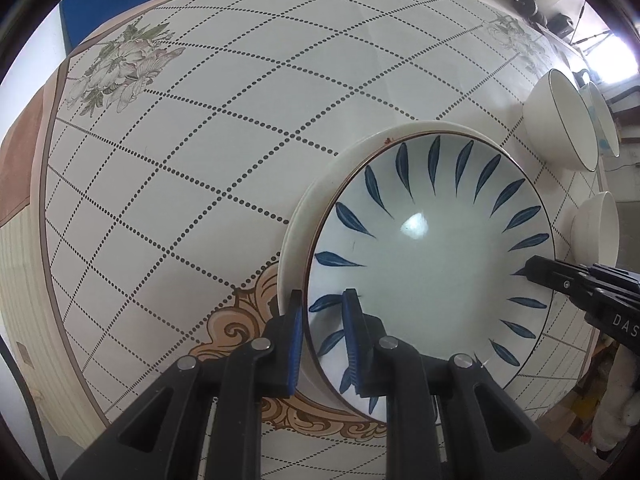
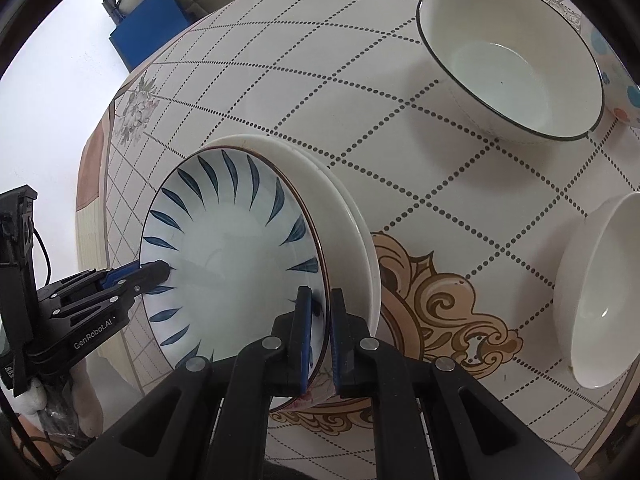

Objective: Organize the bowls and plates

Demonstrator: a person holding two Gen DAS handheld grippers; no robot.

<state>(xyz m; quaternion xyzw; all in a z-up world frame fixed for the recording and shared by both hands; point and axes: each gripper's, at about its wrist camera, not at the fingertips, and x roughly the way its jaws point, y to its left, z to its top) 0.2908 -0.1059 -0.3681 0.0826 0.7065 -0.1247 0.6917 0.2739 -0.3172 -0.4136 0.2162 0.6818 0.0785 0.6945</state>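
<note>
A blue-leaf patterned plate [image 1: 432, 256] sits on top of a white plate [image 1: 316, 196] on the table. My left gripper [image 1: 322, 308] straddles the patterned plate's near-left rim, one finger inside, one outside, closed on it. My right gripper [image 2: 320, 312] clamps the opposite rim of the same plate [image 2: 236, 248] the same way. Each gripper shows in the other's view: the right one [image 1: 560, 280], the left one [image 2: 132, 276]. The white plate [image 2: 360, 240] lies underneath.
A white bowl with a dark rim [image 2: 516, 64] stands at the back, a dotted bowl [image 2: 620, 80] behind it, and a plain white bowl [image 2: 600, 300] to the right. The same bowls show at the right edge of the left wrist view [image 1: 560, 120]. The tablecloth [image 1: 200, 160] has a dotted grid.
</note>
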